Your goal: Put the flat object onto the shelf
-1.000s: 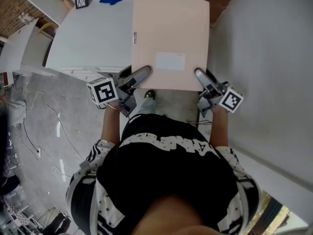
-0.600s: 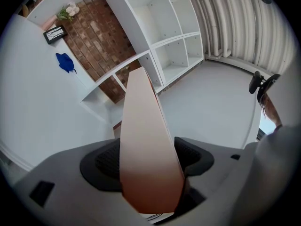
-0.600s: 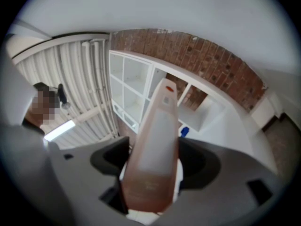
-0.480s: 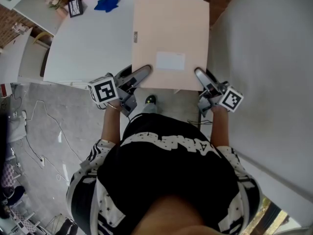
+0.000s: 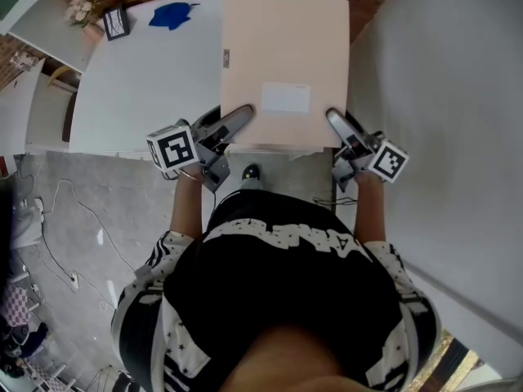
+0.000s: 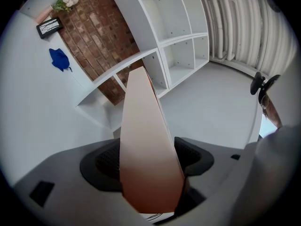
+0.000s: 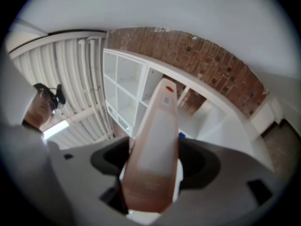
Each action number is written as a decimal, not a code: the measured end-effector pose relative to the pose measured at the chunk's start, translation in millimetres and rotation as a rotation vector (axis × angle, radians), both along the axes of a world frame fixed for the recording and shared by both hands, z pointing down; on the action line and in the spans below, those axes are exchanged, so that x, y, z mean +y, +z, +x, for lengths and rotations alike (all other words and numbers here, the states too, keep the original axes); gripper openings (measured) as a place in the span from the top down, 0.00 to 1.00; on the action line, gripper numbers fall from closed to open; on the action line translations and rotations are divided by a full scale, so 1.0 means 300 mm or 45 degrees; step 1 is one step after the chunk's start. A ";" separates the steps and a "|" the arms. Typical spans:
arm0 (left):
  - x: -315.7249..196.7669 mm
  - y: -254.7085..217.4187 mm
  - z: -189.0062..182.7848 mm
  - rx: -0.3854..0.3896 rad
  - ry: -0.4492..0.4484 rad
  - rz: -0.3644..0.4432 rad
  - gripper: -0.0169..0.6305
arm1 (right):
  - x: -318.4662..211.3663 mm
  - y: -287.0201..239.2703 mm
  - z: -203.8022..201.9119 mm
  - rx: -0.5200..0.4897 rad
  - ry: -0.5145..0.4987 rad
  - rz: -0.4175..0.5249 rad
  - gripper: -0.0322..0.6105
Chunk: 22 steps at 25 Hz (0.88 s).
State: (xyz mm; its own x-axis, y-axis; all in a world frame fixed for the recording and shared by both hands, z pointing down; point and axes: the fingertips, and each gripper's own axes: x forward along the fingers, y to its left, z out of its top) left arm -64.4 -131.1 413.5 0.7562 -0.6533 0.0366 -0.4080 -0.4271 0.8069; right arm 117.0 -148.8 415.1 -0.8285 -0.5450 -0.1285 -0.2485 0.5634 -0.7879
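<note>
A flat pale pink board with a whitish label is held level in front of the person, seen from above in the head view. My left gripper is shut on its near left corner. My right gripper is shut on its near right corner. In the left gripper view the board runs away edge-on between the jaws toward a white cubby shelf. The right gripper view shows the board the same way, with the shelf beyond it.
A white table lies at the left with a blue cloth, a small framed picture and flowers. A brick wall stands behind the shelf. A pale wall rises at the right. Cables trail on the grey floor.
The table, cloth and picture have slid left and down in the head view as the person moved forward. Both grippers keep their hold on the board.
</note>
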 end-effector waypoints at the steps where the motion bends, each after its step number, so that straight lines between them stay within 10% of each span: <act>1: -0.014 0.002 -0.009 -0.003 -0.003 -0.003 0.46 | -0.011 -0.005 -0.005 0.001 0.004 -0.001 0.42; 22: -0.208 -0.010 -0.066 0.047 0.054 -0.010 0.46 | -0.184 -0.027 -0.066 0.019 0.069 -0.001 0.42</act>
